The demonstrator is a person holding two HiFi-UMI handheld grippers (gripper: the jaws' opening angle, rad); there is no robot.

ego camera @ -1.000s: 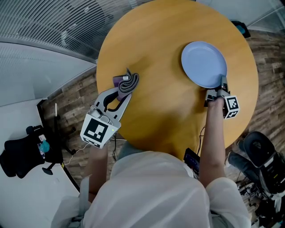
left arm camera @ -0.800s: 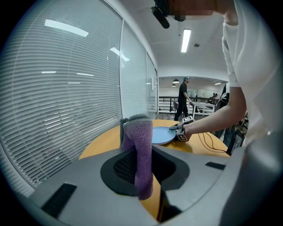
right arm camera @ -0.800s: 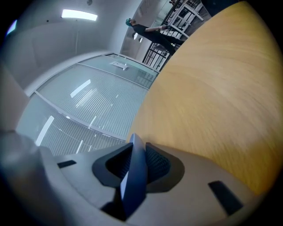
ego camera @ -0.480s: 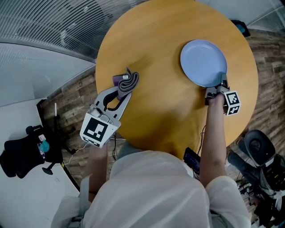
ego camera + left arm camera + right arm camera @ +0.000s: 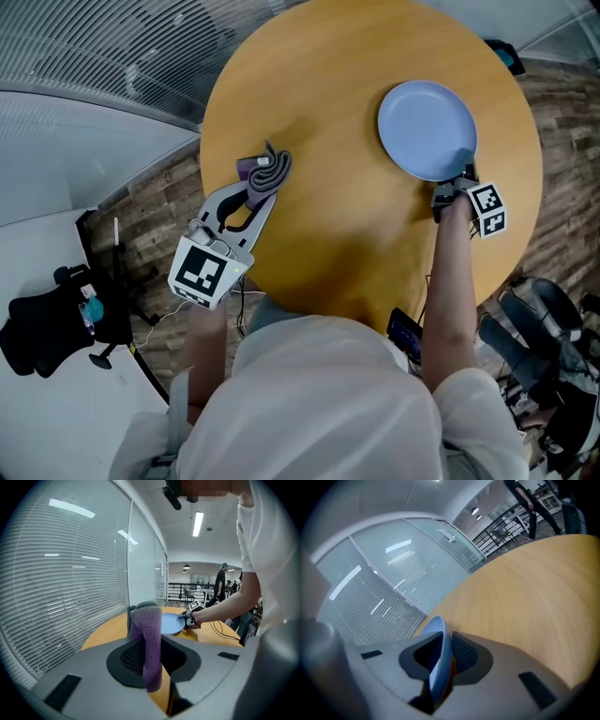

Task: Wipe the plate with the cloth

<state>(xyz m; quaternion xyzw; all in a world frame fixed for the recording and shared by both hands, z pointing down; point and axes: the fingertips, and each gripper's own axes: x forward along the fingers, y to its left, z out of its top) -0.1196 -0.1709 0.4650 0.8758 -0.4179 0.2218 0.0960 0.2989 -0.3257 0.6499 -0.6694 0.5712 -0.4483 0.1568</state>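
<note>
A light blue plate (image 5: pixel 427 128) lies on the right half of the round wooden table (image 5: pixel 347 216). My right gripper (image 5: pixel 464 176) is shut on the plate's near rim; in the right gripper view the plate (image 5: pixel 438 660) stands edge-on between the jaws. At the table's left, my left gripper (image 5: pixel 260 187) is shut on a purple and grey cloth (image 5: pixel 265 172). In the left gripper view the cloth (image 5: pixel 147 641) hangs folded between the jaws, with the plate (image 5: pixel 171 623) and the right gripper (image 5: pixel 192 619) farther back.
The table's near edge (image 5: pixel 319 305) runs just in front of the person. Window blinds (image 5: pixel 61 583) line the left side. A black bag (image 5: pixel 42 328) and cables lie on the floor to the left, a chair (image 5: pixel 544 347) at the lower right.
The plate and my right gripper have shifted slightly away from the person and a little left. The left gripper and cloth have stayed in place.
</note>
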